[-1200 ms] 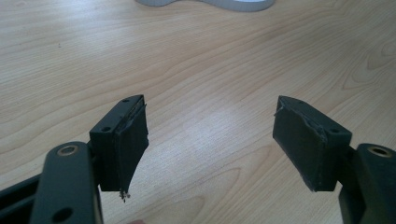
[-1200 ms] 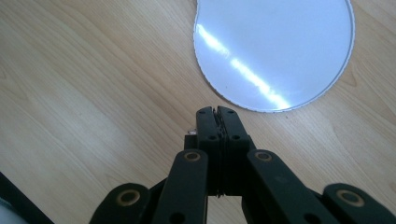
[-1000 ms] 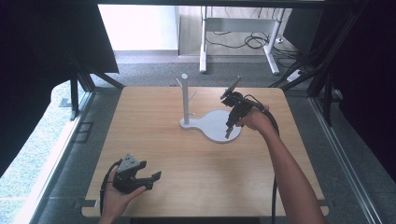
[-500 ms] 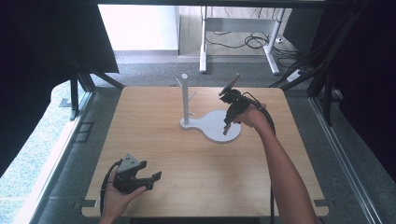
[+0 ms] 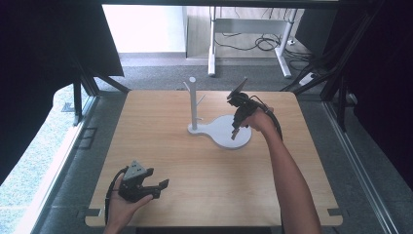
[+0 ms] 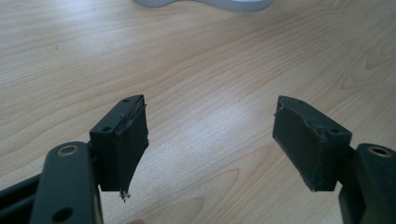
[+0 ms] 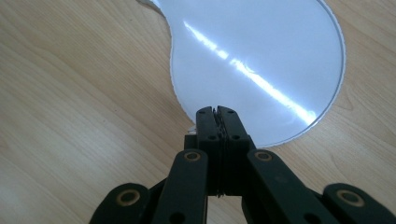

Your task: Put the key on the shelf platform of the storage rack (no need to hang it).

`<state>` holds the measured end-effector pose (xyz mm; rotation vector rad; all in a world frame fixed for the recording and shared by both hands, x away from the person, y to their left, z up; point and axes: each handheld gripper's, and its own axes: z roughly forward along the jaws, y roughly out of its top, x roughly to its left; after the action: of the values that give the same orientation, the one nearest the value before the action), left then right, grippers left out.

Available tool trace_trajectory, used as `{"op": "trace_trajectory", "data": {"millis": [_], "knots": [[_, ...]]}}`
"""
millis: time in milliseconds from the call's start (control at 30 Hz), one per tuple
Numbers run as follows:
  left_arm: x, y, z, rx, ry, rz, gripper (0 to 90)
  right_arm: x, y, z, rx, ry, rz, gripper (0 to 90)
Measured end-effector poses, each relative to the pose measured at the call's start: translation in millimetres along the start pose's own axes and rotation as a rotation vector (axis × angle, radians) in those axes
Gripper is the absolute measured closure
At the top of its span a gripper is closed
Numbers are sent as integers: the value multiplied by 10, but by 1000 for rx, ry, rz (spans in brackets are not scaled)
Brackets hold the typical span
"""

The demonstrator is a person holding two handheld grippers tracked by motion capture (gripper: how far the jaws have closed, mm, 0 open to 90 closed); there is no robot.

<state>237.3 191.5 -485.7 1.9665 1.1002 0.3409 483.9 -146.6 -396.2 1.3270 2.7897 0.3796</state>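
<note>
At about 7 o'clock on the table (image 5: 219, 195), the left gripper (image 5: 159, 187) is held low over the wood. Its jaws are spread wide, and only bare wood grain is seen between them in the left gripper view (image 6: 210, 121). Against the pictures of a second and half a second ago, next to no shift is found in it, so it is judged to be parked rather than working. Toward 12 o'clock from the table's centre, the white stand is seen where it was, its pegged post (image 5: 193, 105) upright and its flat base (image 5: 221, 132) lying toward 1 o'clock. No movement of the stand is found over the last second. At about 2 o'clock, the right gripper (image 5: 234, 137) is pointed steeply down at the near edge of that base. Only a slight change in its place is made out. Its jaws are pressed fully together with nothing visible between them (image 7: 217, 111), the tips just over the rim of the glossy plate (image 7: 261, 60). Whether the plate is touched cannot be told. The work on the stand is judged barely advanced.
</note>
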Motion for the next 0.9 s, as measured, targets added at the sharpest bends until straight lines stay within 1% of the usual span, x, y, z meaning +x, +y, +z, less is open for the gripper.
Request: {"op": "trace_trajectory", "data": {"millis": [33,67,100,333,500,600,733,900], "knots": [[-3,0,0,-1,-2,-2,267,0,0,0,0,0,0,897],[-5,1,-1,0,-1,-1,268,3,12,16,4,1,10,897],[-6,1,-1,0,-2,0,268,-4,35,43,9,-1,5,897],[9,2,-15,-6,-6,-5,268,-30,94,131,9,-7,8,897],[12,1,-14,-6,-6,-8,268,-60,125,166,5,-13,20,896],[15,4,-21,-6,-6,-4,268,-62,139,181,3,-8,25,896],[19,2,-25,-9,-5,-8,268,-61,182,229,1,-12,23,896],[23,2,-28,-10,-6,-8,268,-68,211,284,14,-4,21,897]]}}
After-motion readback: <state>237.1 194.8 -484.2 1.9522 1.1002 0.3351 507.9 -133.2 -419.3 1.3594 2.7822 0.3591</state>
